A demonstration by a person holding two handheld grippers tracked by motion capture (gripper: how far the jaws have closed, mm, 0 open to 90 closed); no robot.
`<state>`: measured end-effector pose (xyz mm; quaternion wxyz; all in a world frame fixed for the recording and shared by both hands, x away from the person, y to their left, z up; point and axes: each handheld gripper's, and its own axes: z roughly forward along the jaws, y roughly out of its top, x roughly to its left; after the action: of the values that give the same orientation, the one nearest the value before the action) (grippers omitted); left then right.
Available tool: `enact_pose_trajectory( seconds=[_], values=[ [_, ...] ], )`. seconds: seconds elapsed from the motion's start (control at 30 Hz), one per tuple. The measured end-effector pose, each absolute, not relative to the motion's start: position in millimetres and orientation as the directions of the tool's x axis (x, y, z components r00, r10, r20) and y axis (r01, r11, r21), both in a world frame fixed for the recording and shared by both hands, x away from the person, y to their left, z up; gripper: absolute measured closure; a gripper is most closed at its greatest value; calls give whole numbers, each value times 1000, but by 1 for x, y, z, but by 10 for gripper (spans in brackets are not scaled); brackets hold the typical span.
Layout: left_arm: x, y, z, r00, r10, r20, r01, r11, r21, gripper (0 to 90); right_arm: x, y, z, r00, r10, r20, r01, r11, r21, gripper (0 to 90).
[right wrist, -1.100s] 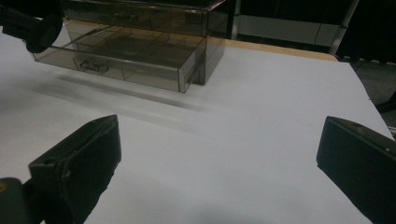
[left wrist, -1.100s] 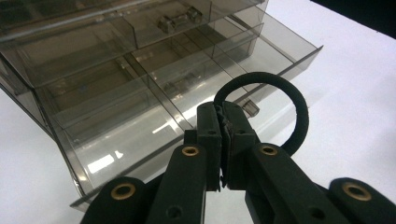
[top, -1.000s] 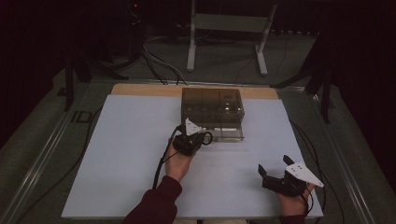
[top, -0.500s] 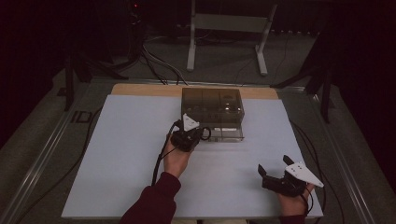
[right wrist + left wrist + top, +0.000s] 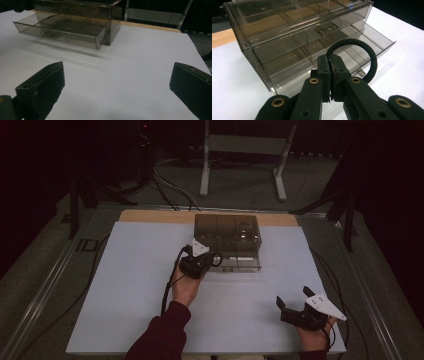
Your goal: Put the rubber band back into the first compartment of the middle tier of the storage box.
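A smoky clear plastic drawer box (image 5: 227, 234) stands at the back middle of the white table, its lower drawer (image 5: 239, 264) pulled out toward me. My left gripper (image 5: 207, 261) is shut on a black elastic hair band (image 5: 359, 52), whose loop hangs over the left end of the open drawer (image 5: 352, 47). The band (image 5: 216, 259) shows as a small dark ring at the drawer's front. My right gripper (image 5: 292, 297) rests near the table's front right corner, jaws wide open and holding nothing. From that gripper's view the drawer (image 5: 62, 30) lies far ahead to the left.
The white tabletop (image 5: 130, 285) has a wooden strip (image 5: 150, 216) along its back edge. A metal stand (image 5: 240, 150) and cables (image 5: 170, 190) sit on the floor behind. A cable (image 5: 170, 285) trails from my left gripper along the forearm.
My left gripper has moved forward and slightly right with the hair band, up to the open drawer's front. The right gripper has stayed put.
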<state>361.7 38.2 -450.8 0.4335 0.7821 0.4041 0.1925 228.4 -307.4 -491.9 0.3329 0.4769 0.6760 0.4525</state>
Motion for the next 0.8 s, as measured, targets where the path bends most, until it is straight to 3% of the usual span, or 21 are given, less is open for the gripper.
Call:
enact_pose_trajectory(
  seconds=[0.8],
  values=[
    [374,52,-449,578,815,-36,463,-291,837,886,229,-307,-492,-327,945,-15,345,134,929,4]
  ],
)
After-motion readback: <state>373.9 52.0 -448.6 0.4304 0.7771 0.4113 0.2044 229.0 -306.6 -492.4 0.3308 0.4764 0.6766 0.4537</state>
